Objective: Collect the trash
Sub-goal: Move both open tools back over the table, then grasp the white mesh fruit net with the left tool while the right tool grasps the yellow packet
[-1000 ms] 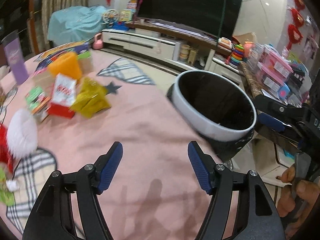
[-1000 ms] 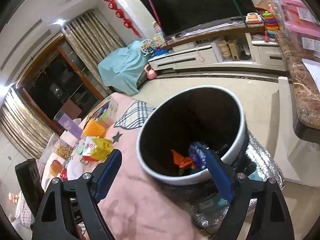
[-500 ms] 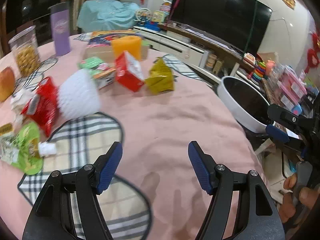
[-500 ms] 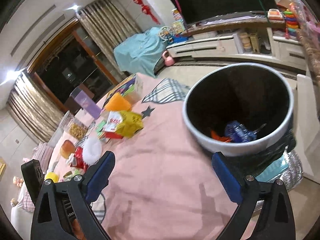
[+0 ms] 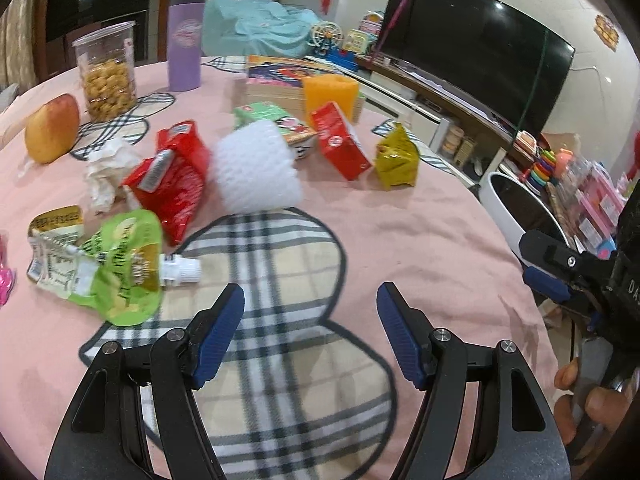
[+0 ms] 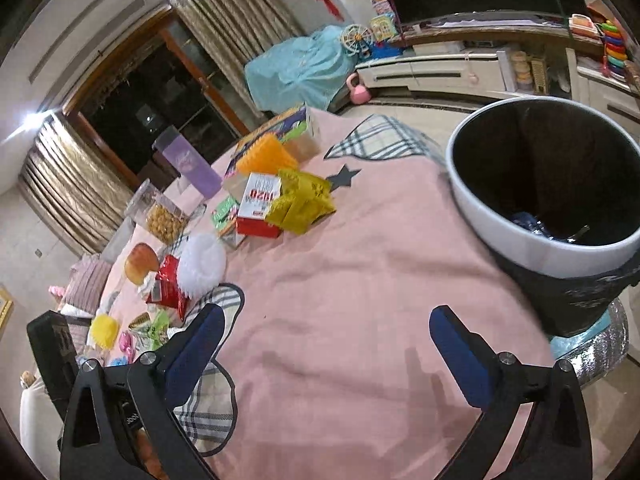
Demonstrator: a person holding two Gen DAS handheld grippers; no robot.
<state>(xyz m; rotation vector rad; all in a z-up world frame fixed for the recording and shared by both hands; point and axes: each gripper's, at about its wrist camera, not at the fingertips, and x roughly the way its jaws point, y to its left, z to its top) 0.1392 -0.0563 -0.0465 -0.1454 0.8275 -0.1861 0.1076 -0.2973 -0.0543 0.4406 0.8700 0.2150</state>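
Note:
My left gripper point(image 5: 310, 304) is open and empty above the pink tablecloth, near a green spouted pouch point(image 5: 120, 268). Beyond it lie a red wrapper point(image 5: 172, 184), a white foam net point(image 5: 256, 168), crumpled tissue point(image 5: 106, 172), a red carton point(image 5: 340, 140) and a yellow wrapper point(image 5: 396, 160). My right gripper point(image 6: 326, 334) is open and empty over the table, left of the white-rimmed trash bin point(image 6: 532, 240), which holds some blue trash. The bin point(image 5: 516, 216) shows at the right in the left wrist view. The same trash lies in the right wrist view: yellow wrapper point(image 6: 304, 200), red carton point(image 6: 258, 208).
An apple point(image 5: 52, 128), a jar of snacks point(image 5: 106, 72), a purple cup point(image 5: 184, 40), an orange foam net point(image 5: 330, 94) and a book box point(image 5: 280, 80) stand at the table's far side. A TV cabinet point(image 6: 432, 72) lies beyond.
Both grippers have swung left, away from the bin and toward the trash on the table. The left gripper now faces the green pouch and red wrapper. Both stay open.

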